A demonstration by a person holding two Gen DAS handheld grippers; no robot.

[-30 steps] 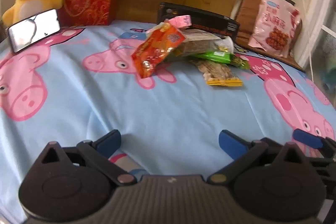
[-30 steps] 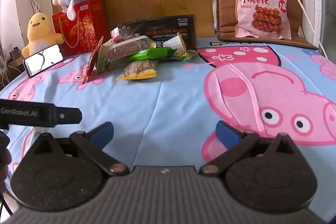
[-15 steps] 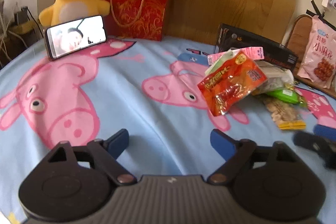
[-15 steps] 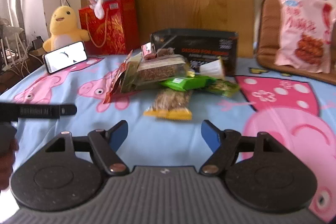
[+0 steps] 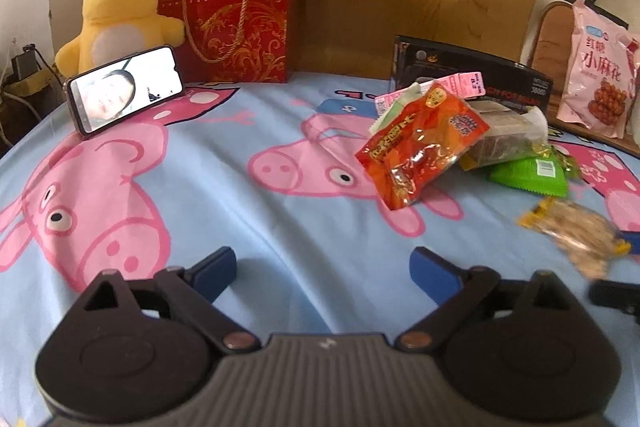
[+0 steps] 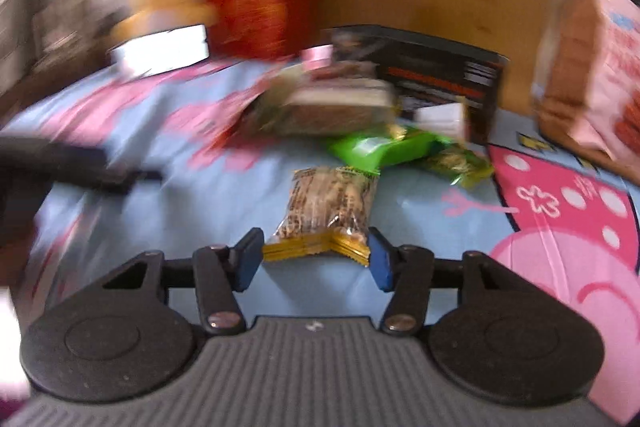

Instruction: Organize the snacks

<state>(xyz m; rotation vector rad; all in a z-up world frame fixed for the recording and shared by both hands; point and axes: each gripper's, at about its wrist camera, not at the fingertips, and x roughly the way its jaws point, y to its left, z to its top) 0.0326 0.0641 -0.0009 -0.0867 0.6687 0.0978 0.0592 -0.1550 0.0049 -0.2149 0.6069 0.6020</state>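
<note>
A pile of snack packets lies on the blue cartoon-pig sheet (image 5: 280, 287): an orange-red packet (image 5: 420, 155), a green packet (image 5: 532, 173) and a brown block packet (image 5: 504, 135). A clear packet of nuts with yellow ends (image 6: 328, 215) lies apart from the pile. My right gripper (image 6: 316, 259) is closing on that packet's near end; both blue pads touch its edges and the yellow seal is kinked. My left gripper (image 5: 322, 263) is opening over bare sheet to the left of the pile, with nothing between its fingers.
A black box (image 5: 472, 75) stands behind the pile. At the back are a red gift bag (image 5: 240, 23), a yellow plush (image 5: 116, 15), a phone propped up (image 5: 124, 91) and a pink snack bag (image 5: 600, 67) on a brown chair. The right wrist view is blurred.
The right gripper has swung left to the nut packet and narrowed its jaws around the near end. The left gripper's view has turned left, away from the pile.
</note>
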